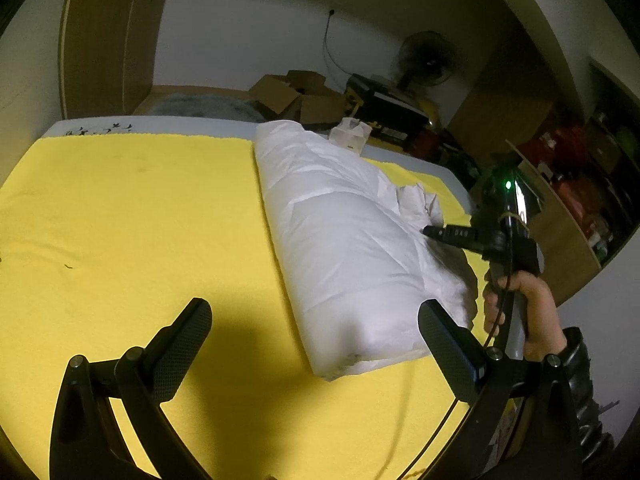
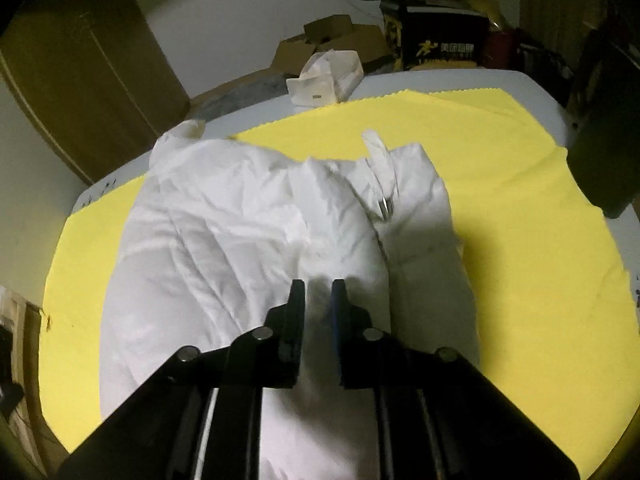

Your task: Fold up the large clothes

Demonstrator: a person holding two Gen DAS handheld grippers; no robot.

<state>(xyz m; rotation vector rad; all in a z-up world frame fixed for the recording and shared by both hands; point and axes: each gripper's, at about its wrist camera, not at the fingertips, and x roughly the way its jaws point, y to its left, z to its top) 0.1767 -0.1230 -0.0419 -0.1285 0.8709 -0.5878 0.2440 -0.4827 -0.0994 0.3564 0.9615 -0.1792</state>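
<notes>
A white padded jacket [image 2: 260,240] is seen spread on a yellow cloth [image 2: 520,208] covering the table [image 2: 536,92]. The right gripper [image 2: 318,292] is held just above it, its jaws narrowly parted with nothing visibly pinched between them. A metal zip pull [image 2: 386,206] is seen beyond the jaws, slightly right. A white packet [image 2: 324,78] lies farther beyond.

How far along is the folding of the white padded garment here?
Done: the white padded jacket lies folded into a long bundle on the yellow cloth. In hand: the right tongs, nearly closed, hover at its top; no fabric visibly pinched. The left tongs hang open, empty. Left: perhaps a final fold.
</notes>
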